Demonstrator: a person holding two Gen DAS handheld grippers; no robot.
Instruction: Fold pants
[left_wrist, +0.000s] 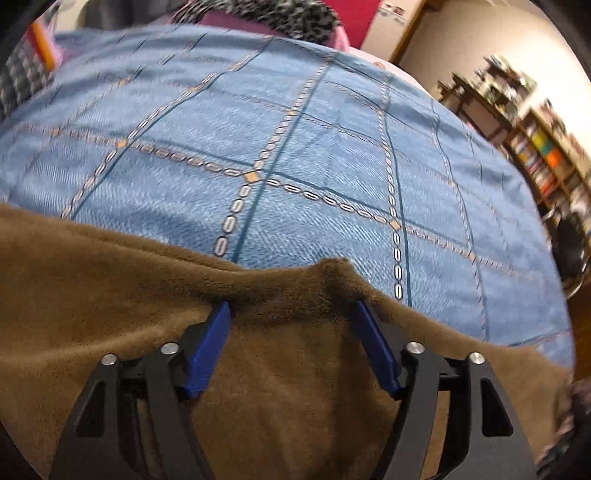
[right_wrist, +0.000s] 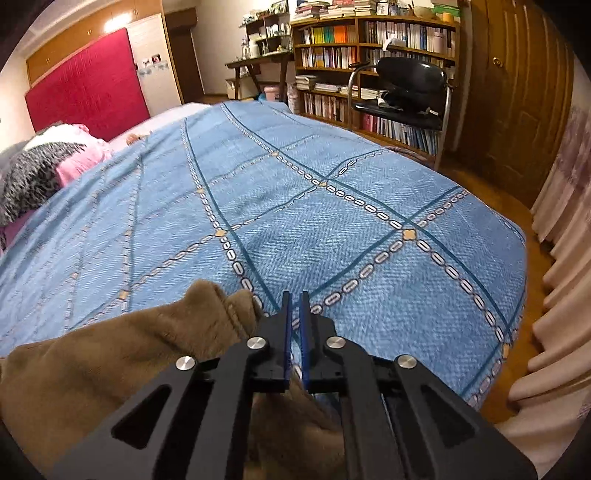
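Brown fleece pants (left_wrist: 110, 295) lie at near edge of bed, on blue bedspread (left_wrist: 295, 147). Left gripper (left_wrist: 291, 314) fingers spread wide, tips against raised fabric ridge, nothing pinched. Right gripper (right_wrist: 294, 301) fingers nearly pressed together, thin gap, no cloth visible between them; pants bunched just left of it.

Risks, as judgement:
- left closes on one layer only, fold goes crooked
- right grabs bedspread instead
- plush fabric slips, bunch worsens

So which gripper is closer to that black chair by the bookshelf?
Right. The right gripper faces the black chair across the bed; the left gripper, open over the brown pants, sees it only at frame edge.
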